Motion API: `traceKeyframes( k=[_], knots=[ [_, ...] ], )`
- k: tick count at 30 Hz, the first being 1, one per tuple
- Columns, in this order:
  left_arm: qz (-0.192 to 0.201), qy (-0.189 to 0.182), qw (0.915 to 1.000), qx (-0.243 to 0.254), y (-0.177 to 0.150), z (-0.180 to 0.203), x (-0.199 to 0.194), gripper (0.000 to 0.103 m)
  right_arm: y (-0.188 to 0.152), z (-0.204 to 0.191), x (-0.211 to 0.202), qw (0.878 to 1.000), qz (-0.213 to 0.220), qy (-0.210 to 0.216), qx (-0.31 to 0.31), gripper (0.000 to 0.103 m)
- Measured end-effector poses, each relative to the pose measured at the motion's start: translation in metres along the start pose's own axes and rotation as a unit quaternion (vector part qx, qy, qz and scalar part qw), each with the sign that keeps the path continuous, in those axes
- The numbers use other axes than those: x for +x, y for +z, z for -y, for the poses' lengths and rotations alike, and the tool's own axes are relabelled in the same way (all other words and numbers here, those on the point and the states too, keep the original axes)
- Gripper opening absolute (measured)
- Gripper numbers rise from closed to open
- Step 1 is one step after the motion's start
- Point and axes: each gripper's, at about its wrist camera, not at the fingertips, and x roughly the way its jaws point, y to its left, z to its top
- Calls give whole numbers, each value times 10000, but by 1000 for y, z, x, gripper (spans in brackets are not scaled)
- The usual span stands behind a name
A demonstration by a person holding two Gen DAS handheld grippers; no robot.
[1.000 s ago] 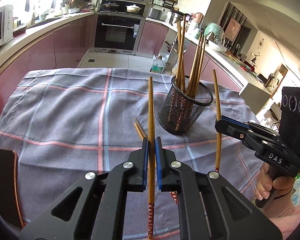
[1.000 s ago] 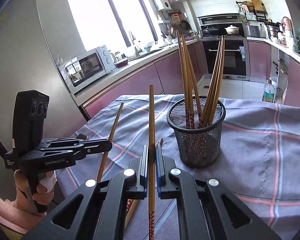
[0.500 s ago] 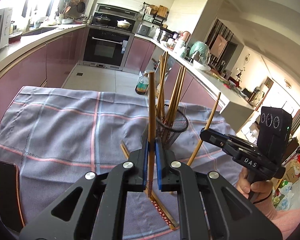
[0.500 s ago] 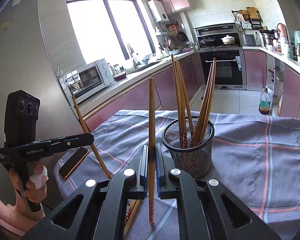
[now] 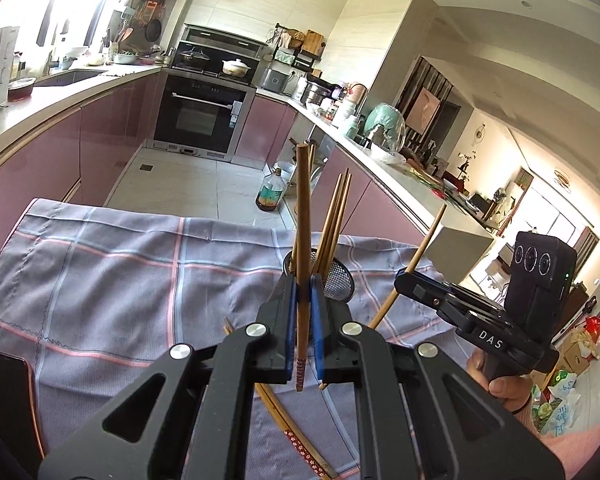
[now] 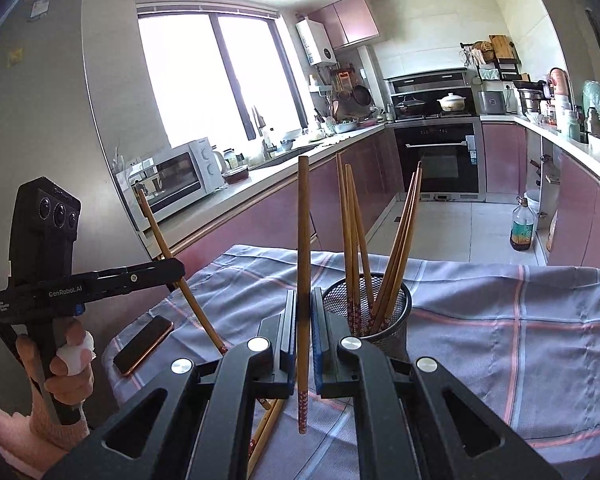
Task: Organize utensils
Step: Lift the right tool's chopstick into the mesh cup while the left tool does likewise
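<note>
the bench [image 6: 520, 340], draped in a checked cloth [image 5: 100, 280], carries a mesh cup [image 6: 384, 312] with six chopsticks [image 6: 396, 240] standing in it, as far as i can count. a phone [image 6: 144, 344] lies at the cloth's near left edge. two or three loose chopsticks [image 5: 296, 440] lie flat under the tools; the exact number is hard to tell.

both tongs are clamped, each on one chopstick. the left tongs [image 5: 304, 308] hold theirs [image 5: 303, 220] upright, long axis near vertical, patterned end down, with the cup straight ahead and just beyond the tips. the right tongs [image 6: 305, 316] hold theirs [image 6: 303, 240] the same way, the cup just ahead and to the right.

i'd judge both sticks need lifting over the rim and lowering tip-first; the right tongs look slightly nearer.
</note>
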Motion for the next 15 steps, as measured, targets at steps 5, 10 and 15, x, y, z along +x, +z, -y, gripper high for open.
traceKeyframes(
  k=[5, 10, 15],
  knots=[
    [93, -59, 9999, 68, 11, 5, 3, 7, 9, 0, -5, 9999, 122, -96, -73, 6],
    [237, -110, 9996, 123, 25, 12, 4, 8, 21, 3, -11, 9993, 306, -175, -113, 6],
    [325, -155, 9992, 164, 42, 19, 7, 7, 33, 6, -15, 9984, 488, -230, -178, 6]
  ],
)
